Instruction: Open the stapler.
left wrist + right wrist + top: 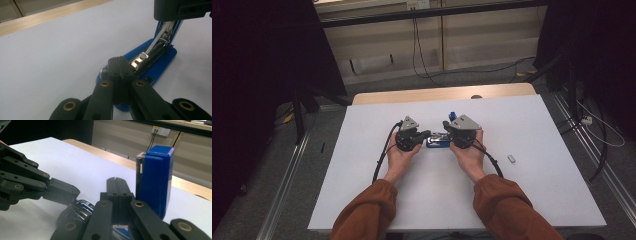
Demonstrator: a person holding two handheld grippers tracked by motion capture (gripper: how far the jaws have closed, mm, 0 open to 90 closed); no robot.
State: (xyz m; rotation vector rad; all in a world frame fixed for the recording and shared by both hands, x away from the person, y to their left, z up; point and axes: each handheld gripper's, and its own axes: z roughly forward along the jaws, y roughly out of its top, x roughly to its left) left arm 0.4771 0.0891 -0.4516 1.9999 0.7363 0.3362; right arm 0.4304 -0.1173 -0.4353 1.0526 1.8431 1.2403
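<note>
So both forearms came in from the near edge of the white table [362, 190], orange sleeves [367, 210] pushed up a bit, palms turned inward toward each other with the hands cupped under the tools. The left gripper [427, 134] sat in the left hand [399, 155] and pointed right, while the right gripper [445, 134] sat in the right hand [469, 155] and pointed left, so the two tips nearly met around the middle of the table. Between them was a blue stapler [438, 142], lying just to the far side of the hands, with its top arm swung open and standing up. In the left gripper view the jaws were pressed flat together with nothing between them, and their tip rested on the front end of the stapler [155, 62] base, right by the shiny metal staple channel. In the right gripper view its jaws were closed tight too, empty, sitting over the base and just beside the upright blue top of the stapler [155, 182]; the left gripper [72, 193] came in from the left and touched the metal front end. A small grey block [511, 158] lay well off to the right.
</note>
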